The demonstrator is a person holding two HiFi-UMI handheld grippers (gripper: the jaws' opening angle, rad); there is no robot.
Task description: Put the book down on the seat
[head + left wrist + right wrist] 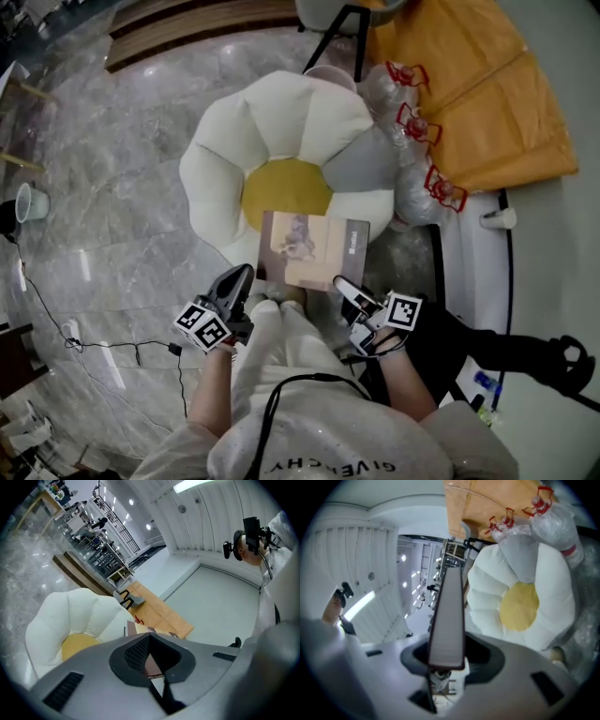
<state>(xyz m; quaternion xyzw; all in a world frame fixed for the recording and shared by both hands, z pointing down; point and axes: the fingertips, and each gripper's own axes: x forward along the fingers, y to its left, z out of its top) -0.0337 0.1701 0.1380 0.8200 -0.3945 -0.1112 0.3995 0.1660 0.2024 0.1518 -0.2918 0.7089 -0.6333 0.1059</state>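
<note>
The book [314,248], tan-covered, is held level over the near edge of the seat [281,122], a white flower-shaped cushion with a yellow centre. My left gripper [246,275] is at the book's near left corner. My right gripper [345,284] is at its near right corner. In the right gripper view the book [447,616] stands edge-on, clamped by my right gripper [446,660], with the seat [487,592] beyond it. In the left gripper view my left gripper [150,656] is closed on the book [143,628], and the seat [70,616] lies to the left.
Plastic-wrapped bundles with red ties [417,131] lean on the seat's right side, beside an orange sheet [478,84]. Black chair legs [342,37] stand behind the seat. A white cup [28,202] and a cable [103,347] lie on the marble floor at left.
</note>
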